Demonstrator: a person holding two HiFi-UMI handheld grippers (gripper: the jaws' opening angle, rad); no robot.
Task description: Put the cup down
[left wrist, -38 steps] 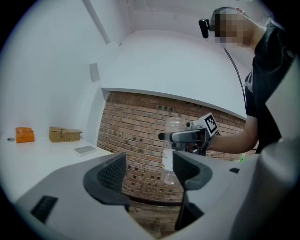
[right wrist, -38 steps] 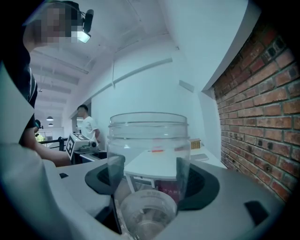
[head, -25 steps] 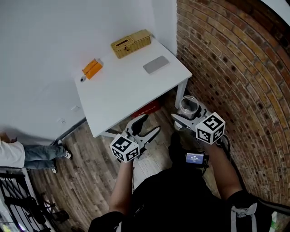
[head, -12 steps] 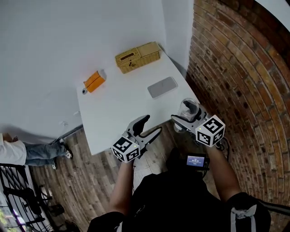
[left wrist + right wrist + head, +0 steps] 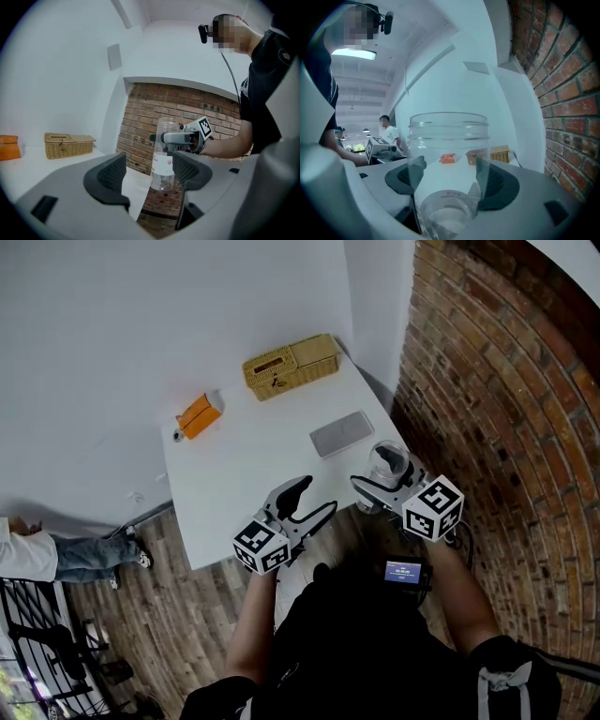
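The cup [image 5: 387, 463] is a clear plastic jar with a white label, upright and held in the air at the near right corner of the white table [image 5: 244, 474]. My right gripper [image 5: 382, 476] is shut on it, a pad against each side of its wall [image 5: 449, 164]. In the left gripper view the cup [image 5: 165, 154] hangs a little above the table's corner, with the right gripper [image 5: 180, 138] clamped round its upper half. My left gripper [image 5: 302, 502] stands open with nothing in it over the table's near edge, left of the cup.
On the table lie a wicker box [image 5: 291, 364] at the back, an orange pack [image 5: 199, 415] at the back left, and a grey flat pad [image 5: 341, 433] near the cup. A brick wall [image 5: 506, 399] runs close along the right. A person [image 5: 37, 554] is at the far left.
Both grippers have come forward to the table. The cup, which hung over the floor beside the table's corner, now hangs at that corner. The right jaws stayed closed on it.
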